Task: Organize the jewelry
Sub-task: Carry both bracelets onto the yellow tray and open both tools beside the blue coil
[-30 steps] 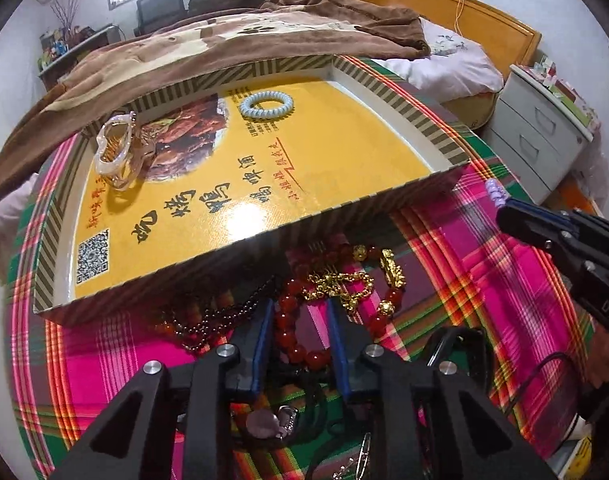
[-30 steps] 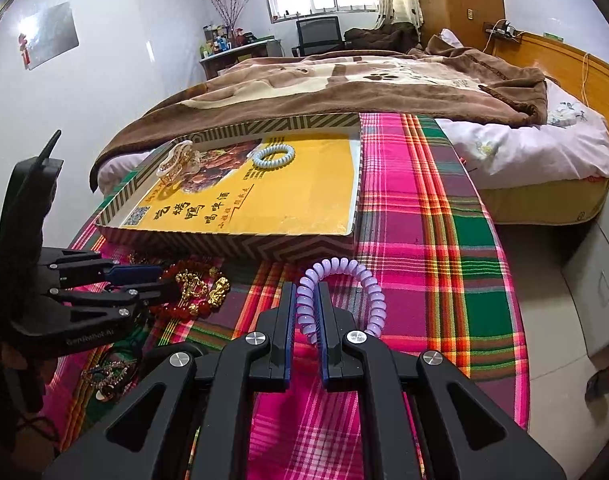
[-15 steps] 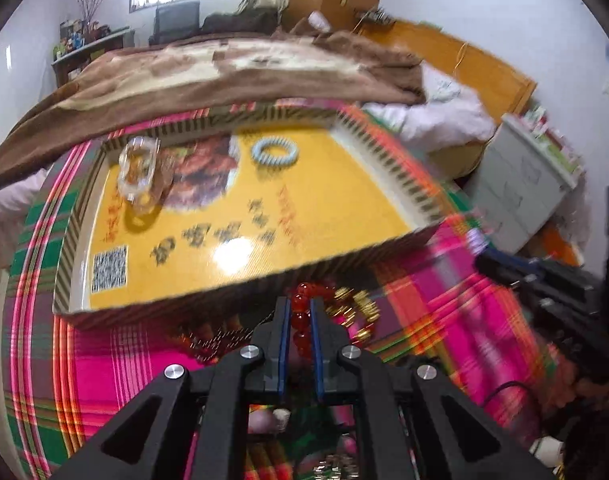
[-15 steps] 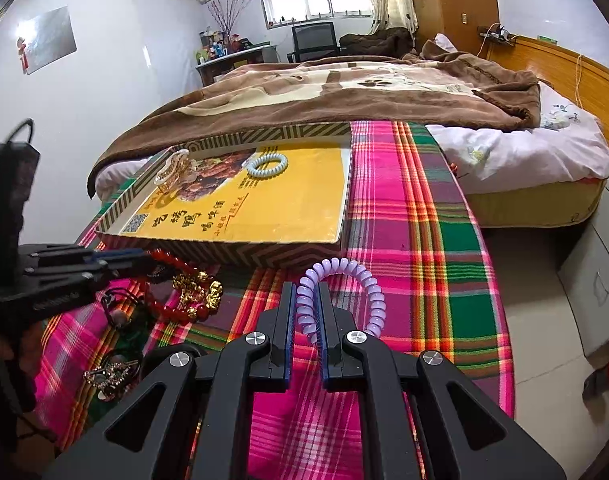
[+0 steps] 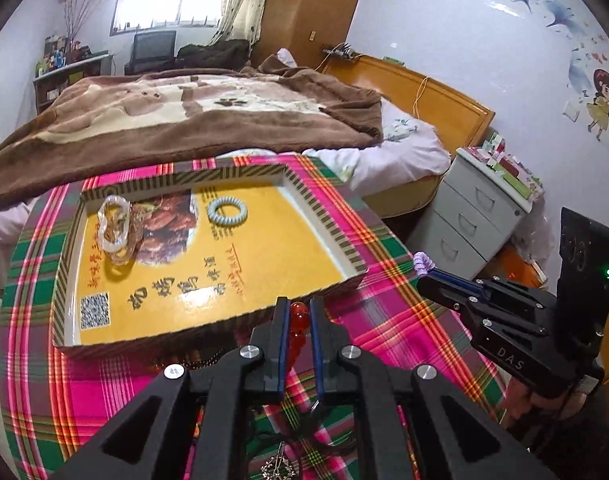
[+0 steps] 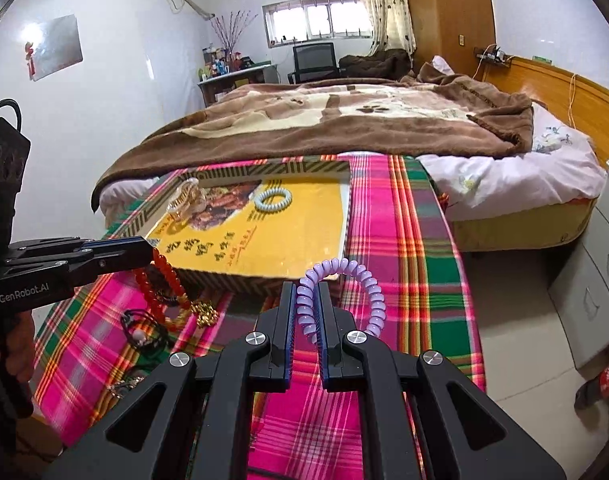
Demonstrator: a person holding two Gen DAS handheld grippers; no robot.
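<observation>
My left gripper (image 5: 295, 305) is shut on a red bead bracelet (image 5: 297, 320) and holds it in the air before the near wall of a yellow box lid (image 5: 264, 252). In the right wrist view the bracelet (image 6: 164, 280) hangs from that gripper (image 6: 146, 250), its gold charm (image 6: 206, 312) low over the cloth. My right gripper (image 6: 306, 289) is shut on a purple spiral hair tie (image 6: 344, 276), to the right of the lid (image 6: 296, 236). In the lid lie a pale blue spiral tie (image 5: 227, 213) and a clear bangle (image 5: 113, 229).
More jewelry lies on the plaid tablecloth (image 6: 384, 240): black cords with a bead (image 6: 138, 330) and a silver piece (image 5: 278, 470). A bed with a brown blanket (image 5: 164, 120) stands behind the table, a grey drawer unit (image 5: 476, 216) at the right.
My left gripper closed on the red bracelet and lifted it off the cloth toward the lid. My right gripper kept its hold on the purple tie and rose slightly.
</observation>
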